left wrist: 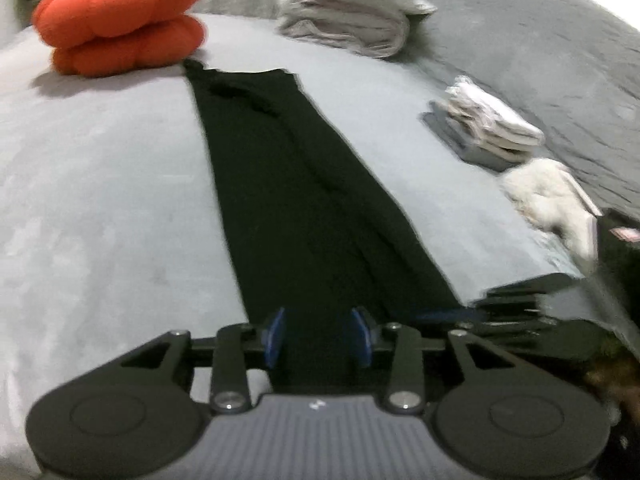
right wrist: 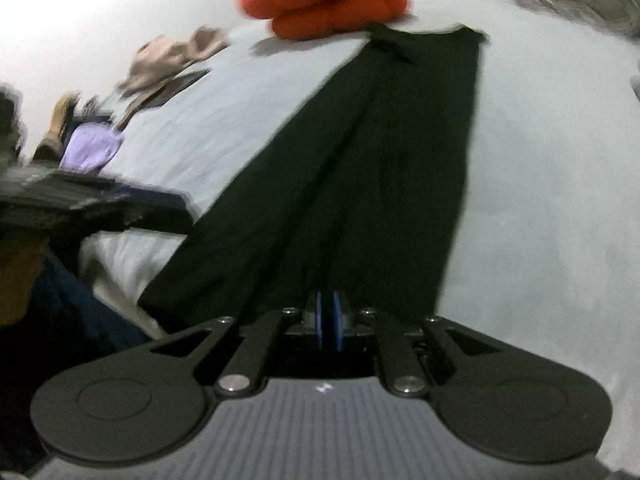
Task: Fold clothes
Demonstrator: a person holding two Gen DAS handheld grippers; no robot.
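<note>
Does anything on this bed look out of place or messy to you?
Mostly tidy: the black garment lies in a long, fairly straight strip on the grey bedsheet. The odd one is the orange pumpkin cushion right at its far end, where it touches or overlaps one corner. Loose clothes also lie unfolded along one side.

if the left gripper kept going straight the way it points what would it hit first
Most likely the black garment: the left gripper points down at it with jaws apart, and the cloth runs right under and ahead of the fingertips. The orange plush sits far beyond. Exact depth is unclear in the blur.
</note>
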